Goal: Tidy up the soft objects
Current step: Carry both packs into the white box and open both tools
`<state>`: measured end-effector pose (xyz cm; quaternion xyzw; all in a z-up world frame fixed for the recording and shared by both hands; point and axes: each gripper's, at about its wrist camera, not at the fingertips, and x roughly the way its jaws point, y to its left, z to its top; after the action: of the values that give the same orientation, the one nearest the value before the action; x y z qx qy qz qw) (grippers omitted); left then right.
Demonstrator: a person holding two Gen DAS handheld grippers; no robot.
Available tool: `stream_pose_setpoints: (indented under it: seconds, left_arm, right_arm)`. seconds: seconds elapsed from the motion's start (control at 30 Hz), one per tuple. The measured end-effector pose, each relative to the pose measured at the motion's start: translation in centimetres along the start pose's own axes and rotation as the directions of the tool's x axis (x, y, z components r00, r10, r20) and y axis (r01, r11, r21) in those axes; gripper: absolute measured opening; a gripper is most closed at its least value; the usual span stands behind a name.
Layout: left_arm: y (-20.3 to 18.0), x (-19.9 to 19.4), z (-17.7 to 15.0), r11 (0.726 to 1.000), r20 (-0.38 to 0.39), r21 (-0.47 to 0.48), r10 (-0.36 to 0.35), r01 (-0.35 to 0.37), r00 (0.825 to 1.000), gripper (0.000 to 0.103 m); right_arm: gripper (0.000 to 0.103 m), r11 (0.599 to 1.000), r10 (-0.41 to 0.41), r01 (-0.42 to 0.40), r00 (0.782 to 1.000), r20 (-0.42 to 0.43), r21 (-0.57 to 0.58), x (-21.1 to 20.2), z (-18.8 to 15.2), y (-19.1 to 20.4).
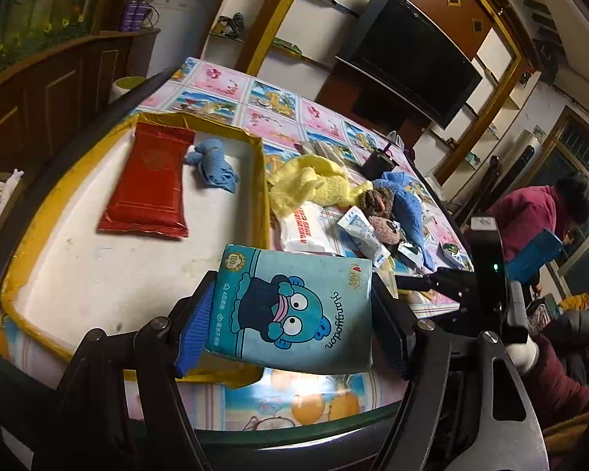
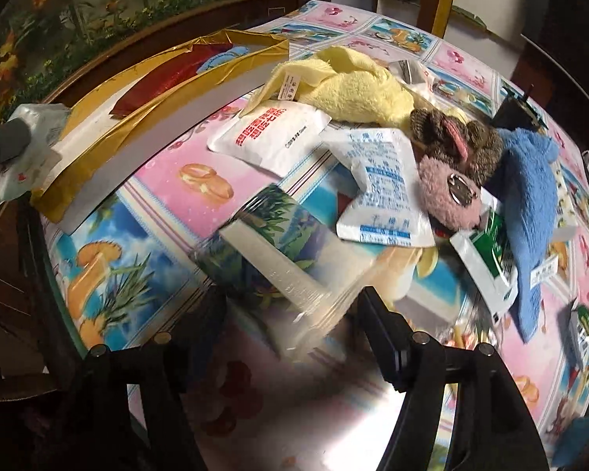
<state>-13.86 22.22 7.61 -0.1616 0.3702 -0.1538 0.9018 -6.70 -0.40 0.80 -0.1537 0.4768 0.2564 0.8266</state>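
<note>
Left tool [image 1: 290, 314]: we see it pinching the teal tissue pack [image 1: 294, 310], one pad on each short end.
Teal tissue pack: held above the near corner of the gold-edged tray [image 1: 261, 180], its long axis running pad to pad across the tool.
Tray contents: we count a red pack [image 1: 147, 184] and a small blue cloth [image 1: 214, 167], lying just beside each other on the white floor.
Key relation: the tray's bare floor lies ahead and to the left of the left tool; we judge the left hand nearer to it than the right.
Right tool [image 2: 290, 322]: jaws spread, nothing pinched; a clear-wrapped pack [image 2: 271, 243], blurred, lies on the bench [image 2: 157, 172] just ahead, slightly left of centre, its long axis slanting.
Pile still loose: yellow towel [image 2: 345, 86], white sachet with red print [image 2: 271, 133], blue-printed sachet [image 2: 385, 188], brown-pink plush [image 2: 451, 172], blue plush [image 2: 530, 196], heaped ahead and right of the right tool.
Next move, as we judge: carry the teal pack forward-left over the rim.
</note>
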Motion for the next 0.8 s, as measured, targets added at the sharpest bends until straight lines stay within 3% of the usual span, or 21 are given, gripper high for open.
stream_pose_setpoints:
  seconds: [0.13,0.2,0.37,0.5,0.6,0.67,0.8]
  left_arm:
    - [1.1,-1.1,0.0,1.0,0.027,-0.009,0.012,-0.012,1.0,0.073]
    - [1.6,-0.9,0.1,1.0,0.024,-0.028,0.011,-0.01,1.0,0.073]
    - [1.3,-0.9,-0.4,1.0,0.014,-0.022,0.017,-0.017,1.0,0.073]
    - [1.5,-1.7,-0.4,0.999,0.031,-0.018,0.032,-0.031,0.999,0.073]
    - [2.1,-1.9,-0.3,0.999,0.037,-0.029,0.042,-0.041,0.998,0.073]
    - [2.6,-1.8,-0.2,0.998,0.038,-0.041,0.049,-0.047,0.998,0.073]
    - [3.8,-1.6,0.4,0.995,0.04,-0.058,0.081,-0.079,0.996,0.073]
  right_arm:
    - [0.07,0.994,-0.004,0.007,0.999,0.034,-0.109,-2.4,1.2,0.3]
    - [0.077,0.984,-0.003,0.009,1.0,0.031,-0.178,-3.0,2.0,1.0]
    - [0.079,0.962,0.027,-0.048,0.996,-0.08,-0.268,0.3,4.3,1.9]
    - [0.08,0.962,0.062,-0.1,0.986,-0.154,-0.255,3.2,5.2,1.3]
    - [0.076,0.975,0.09,-0.116,0.986,-0.137,-0.189,3.4,5.2,0.5]
    - [0.065,0.981,0.078,-0.097,0.99,-0.114,-0.17,2.9,4.6,0.6]
    - [0.06,0.987,0.086,-0.097,0.993,-0.085,-0.131,2.1,3.2,0.9]
